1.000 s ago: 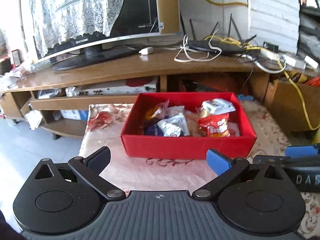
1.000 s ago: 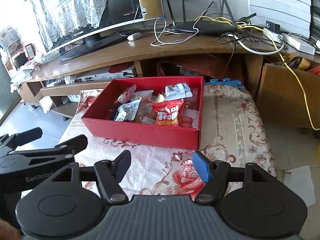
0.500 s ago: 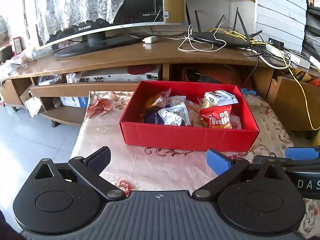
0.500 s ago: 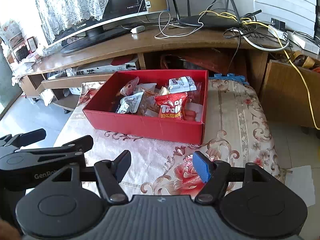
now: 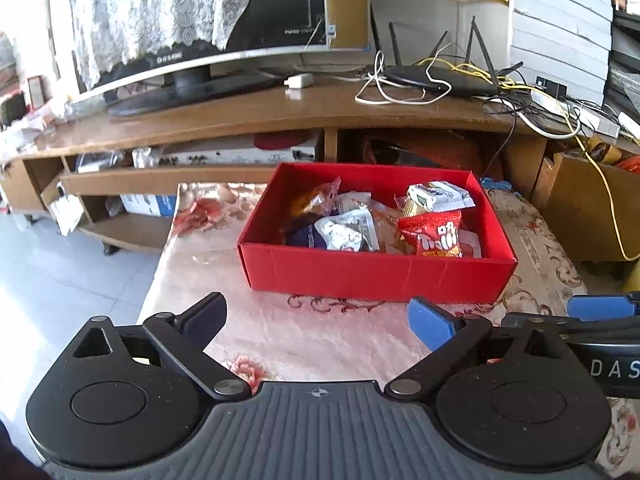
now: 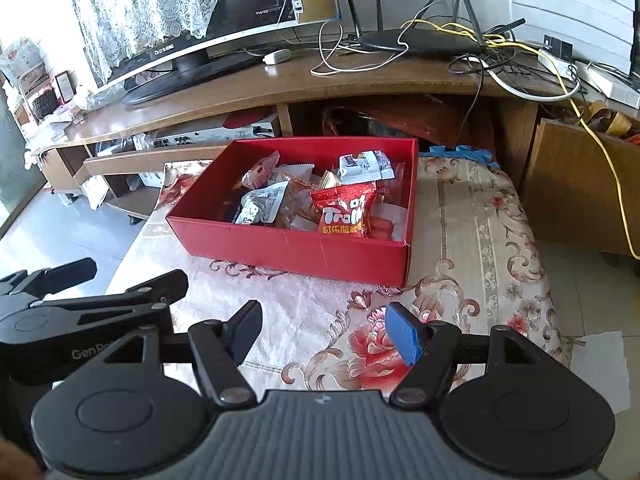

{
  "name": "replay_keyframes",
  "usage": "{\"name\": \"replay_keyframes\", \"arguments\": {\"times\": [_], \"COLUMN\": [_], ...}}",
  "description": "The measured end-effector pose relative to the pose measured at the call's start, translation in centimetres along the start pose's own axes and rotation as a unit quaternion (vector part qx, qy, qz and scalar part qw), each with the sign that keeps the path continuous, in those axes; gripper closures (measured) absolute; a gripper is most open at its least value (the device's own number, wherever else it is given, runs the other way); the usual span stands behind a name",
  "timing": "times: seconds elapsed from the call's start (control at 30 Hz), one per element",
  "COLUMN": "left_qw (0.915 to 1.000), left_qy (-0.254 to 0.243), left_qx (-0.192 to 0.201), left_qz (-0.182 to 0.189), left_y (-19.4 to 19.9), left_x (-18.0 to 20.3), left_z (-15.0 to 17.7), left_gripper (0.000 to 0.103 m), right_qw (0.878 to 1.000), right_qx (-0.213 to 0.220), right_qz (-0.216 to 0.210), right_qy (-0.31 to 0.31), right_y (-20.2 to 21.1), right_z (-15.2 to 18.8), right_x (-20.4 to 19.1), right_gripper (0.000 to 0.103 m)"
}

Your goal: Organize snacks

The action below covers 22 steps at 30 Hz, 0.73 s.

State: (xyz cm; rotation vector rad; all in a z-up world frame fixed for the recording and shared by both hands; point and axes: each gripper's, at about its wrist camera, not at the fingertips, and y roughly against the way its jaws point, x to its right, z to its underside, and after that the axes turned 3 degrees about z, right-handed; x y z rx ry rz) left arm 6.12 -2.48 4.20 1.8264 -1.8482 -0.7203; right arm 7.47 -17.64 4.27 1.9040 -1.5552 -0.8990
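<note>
- The open red cardboard box (image 5: 376, 276) sits on the flower-patterned bench cloth (image 5: 304, 336), toward the far side, in front of the long wooden TV stand (image 5: 240, 116).
- Inside it lies a loose heap of snacks: a red crinkly foil packet (image 5: 438, 234) at the near right, a white-and-green wrapped packet (image 5: 438, 194) behind it, a silver printed sachet (image 5: 348, 232) toward the middle.
- The left tool (image 5: 316, 316) is wide open with nothing between its fingers; its jaws have just been closing slightly.
- The right tool (image 6: 324, 328) is partly open and empty too, hovering over the cloth near the box.
- The packets are probably light, soft, slippery and crushable; pinching a sealed edge or corner looks safest.
</note>
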Motion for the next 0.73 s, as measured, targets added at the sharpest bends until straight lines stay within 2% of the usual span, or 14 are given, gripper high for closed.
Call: {"name": "replay_keyframes", "arguments": {"times": [0.27, 0.73], "left_qw": [0.9994, 0.9999], "left_qy": [-0.023, -0.014], "left_qx": [0.025, 0.006], "left_qz": [-0.005, -0.006], "left_y": [0.45, -0.05], "left_x": [0.19, -0.07], "left_z": [-0.05, -0.03], "left_gripper": [0.0, 0.0], "right_qw": [1.0, 1.0], "right_qx": [0.001, 0.0], "right_qz": [0.001, 0.009], "right_qy": [-0.002, -0.014], "right_y": [0.1, 0.05], "right_z": [-0.03, -0.13], "right_x": [0.07, 0.57], "right_gripper": [0.036, 0.031]}}
